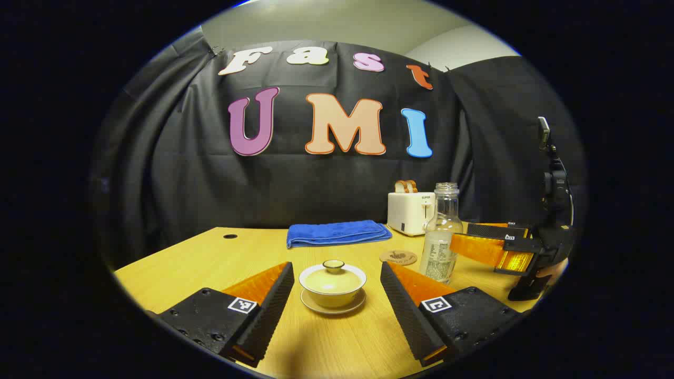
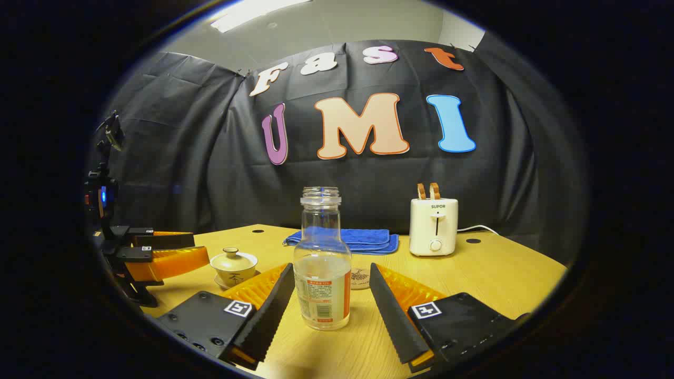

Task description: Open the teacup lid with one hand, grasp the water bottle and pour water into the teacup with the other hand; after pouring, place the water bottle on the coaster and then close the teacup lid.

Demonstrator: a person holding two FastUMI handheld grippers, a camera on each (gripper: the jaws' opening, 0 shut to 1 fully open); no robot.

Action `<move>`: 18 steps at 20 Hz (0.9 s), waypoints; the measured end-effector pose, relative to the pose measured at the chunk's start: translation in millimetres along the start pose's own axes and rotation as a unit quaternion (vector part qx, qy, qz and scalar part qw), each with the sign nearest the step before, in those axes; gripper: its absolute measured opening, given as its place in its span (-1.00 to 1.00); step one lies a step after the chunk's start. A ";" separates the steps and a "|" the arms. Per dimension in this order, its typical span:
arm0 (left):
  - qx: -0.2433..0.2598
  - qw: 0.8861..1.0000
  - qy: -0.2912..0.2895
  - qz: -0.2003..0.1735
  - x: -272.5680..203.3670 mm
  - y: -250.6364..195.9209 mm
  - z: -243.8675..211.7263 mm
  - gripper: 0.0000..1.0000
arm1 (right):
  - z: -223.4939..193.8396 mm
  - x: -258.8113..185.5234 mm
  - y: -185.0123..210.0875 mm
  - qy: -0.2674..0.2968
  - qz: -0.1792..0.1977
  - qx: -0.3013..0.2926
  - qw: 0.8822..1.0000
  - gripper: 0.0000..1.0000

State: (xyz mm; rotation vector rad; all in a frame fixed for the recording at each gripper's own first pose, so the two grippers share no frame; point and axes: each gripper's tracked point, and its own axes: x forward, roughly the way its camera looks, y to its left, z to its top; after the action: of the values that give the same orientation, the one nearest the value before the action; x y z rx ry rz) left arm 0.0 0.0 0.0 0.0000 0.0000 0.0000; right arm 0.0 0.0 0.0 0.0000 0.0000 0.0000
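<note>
Teacup, cream ceramic with lid point(image 1: 333, 284) still on, is sitting on its saucer on the wooden table point(image 1: 210, 263), lying ahead between the spread fingers of the left gripper point(image 1: 337, 295). Clear capless water bottle point(image 2: 322, 263) is standing upright between the parted fingers of the right gripper point(image 2: 330, 300), untouched. Round cork coaster point(image 1: 398, 257) is lying beside the bottle. Folded blue towel point(image 1: 337, 233) and white toaster point(image 2: 433, 226) are sitting behind.

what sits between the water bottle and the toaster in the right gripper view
In the right gripper view, the round coaster lies on the table just behind the water bottle, toward the toaster; otherwise that stretch is bare wood.
</note>
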 end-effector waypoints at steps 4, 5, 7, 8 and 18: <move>0.000 1.000 0.006 0.021 11.8 12.9 -2.5 0.93 | -0.1 -0.3 -0.4 0.000 0.000 0.001 1.000 0.85; 0.001 1.000 0.006 0.030 15.8 17.1 -1.8 0.93 | 0.1 0.3 -0.5 0.000 0.000 0.001 1.000 0.85; 0.001 0.999 0.009 0.033 23.2 17.7 -1.8 0.93 | 2.1 -0.7 0.7 -0.001 0.000 0.001 1.000 0.86; 0.001 1.000 0.008 0.030 22.1 15.3 -2.8 0.93 | 0.2 -0.7 0.5 0.000 0.000 0.001 1.000 0.85; 0.000 0.999 0.005 0.049 22.2 22.7 -2.7 0.94 | 1.3 -0.4 1.4 -0.001 0.000 0.001 1.000 0.85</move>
State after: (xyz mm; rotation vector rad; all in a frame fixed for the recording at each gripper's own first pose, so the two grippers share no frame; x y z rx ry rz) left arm 22.2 22.7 -2.7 -0.0003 0.0092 0.0986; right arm -0.4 1.4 1.3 0.0024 -0.0028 0.0000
